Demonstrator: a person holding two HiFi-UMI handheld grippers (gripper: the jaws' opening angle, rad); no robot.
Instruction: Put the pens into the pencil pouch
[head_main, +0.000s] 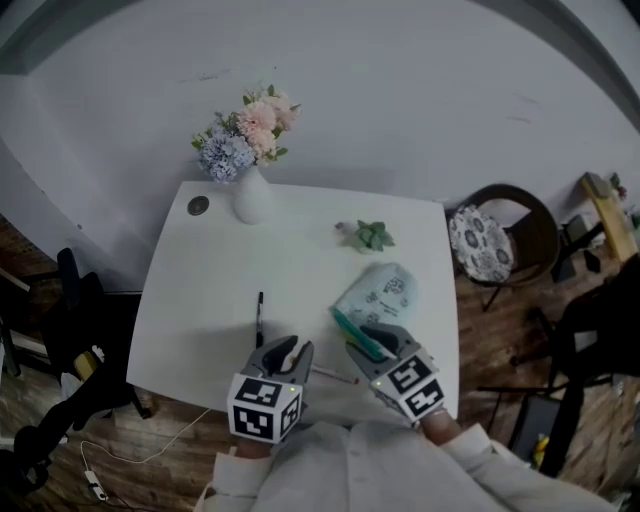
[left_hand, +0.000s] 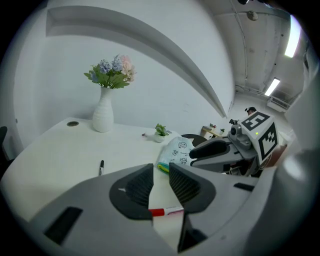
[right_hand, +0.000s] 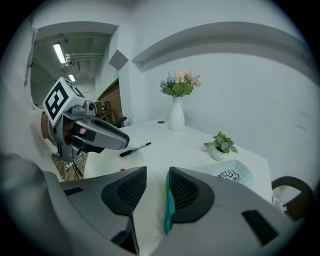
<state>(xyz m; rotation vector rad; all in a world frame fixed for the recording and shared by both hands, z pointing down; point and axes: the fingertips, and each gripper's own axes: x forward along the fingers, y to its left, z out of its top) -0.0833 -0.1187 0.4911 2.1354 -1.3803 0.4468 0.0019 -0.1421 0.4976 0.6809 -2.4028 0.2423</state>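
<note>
A pale patterned pencil pouch (head_main: 378, 293) with a teal zipper edge lies on the white table (head_main: 200, 300), right of centre. One black pen (head_main: 259, 316) rests to its left, and a red-capped white pen (head_main: 335, 376) lies near the front edge. My left gripper (head_main: 290, 348) is open; in the left gripper view (left_hand: 161, 172) the red-capped pen (left_hand: 167, 211) lies on the table just beneath the gap. My right gripper (head_main: 368, 338) is open over the pouch's near end. In the right gripper view (right_hand: 157, 175) the teal edge (right_hand: 168, 212) runs along the right finger's inner side.
A white vase of flowers (head_main: 252, 195) and a round dark disc (head_main: 198, 206) stand at the table's far left. A small potted plant (head_main: 372, 236) sits behind the pouch. A chair with a patterned cushion (head_main: 482, 244) is beside the table's right edge.
</note>
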